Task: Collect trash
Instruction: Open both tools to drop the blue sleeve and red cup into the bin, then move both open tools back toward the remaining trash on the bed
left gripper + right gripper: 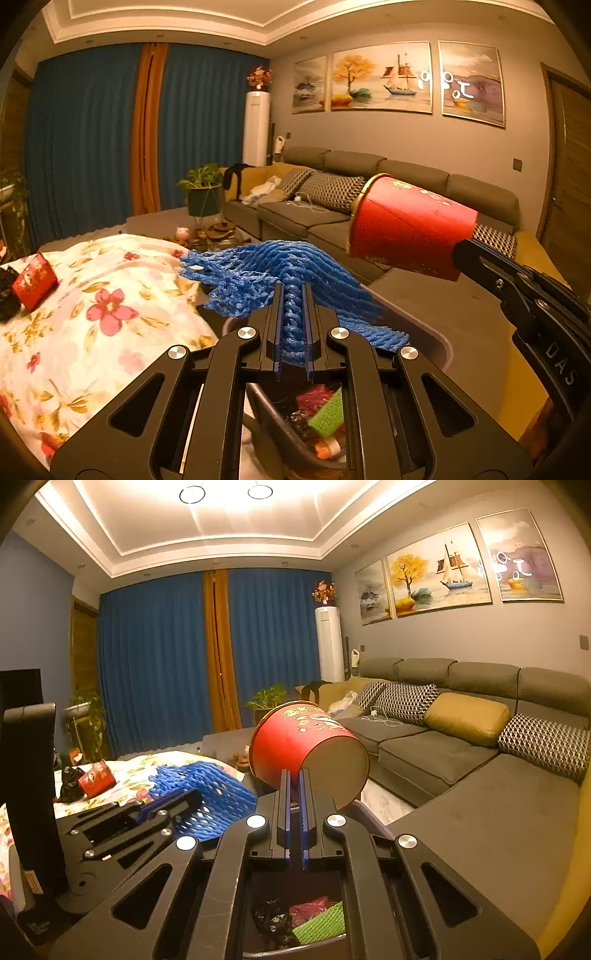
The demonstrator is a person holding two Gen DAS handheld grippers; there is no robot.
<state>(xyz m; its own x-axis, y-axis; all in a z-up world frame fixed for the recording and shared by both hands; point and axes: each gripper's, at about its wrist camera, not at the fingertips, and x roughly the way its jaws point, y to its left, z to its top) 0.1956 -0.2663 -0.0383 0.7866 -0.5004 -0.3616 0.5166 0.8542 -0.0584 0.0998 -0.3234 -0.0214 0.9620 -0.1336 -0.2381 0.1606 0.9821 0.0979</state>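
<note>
Directly below both hand-held grippers sits the trash bin (436,339), already holding black, pink and green scraps. Above the bin, the left hand-held gripper (293,295) clamps one blue foam net (273,273), and the right hand-held gripper (294,775) pinches the wall of one red paper bucket (295,746), tipped sideways. Judging by this, the drop-off step is in hand; next each should open over the bin's mouth. Beyond the bin, on the floral surface (110,295), one red packet (35,277) remains beside dark litter.
</note>
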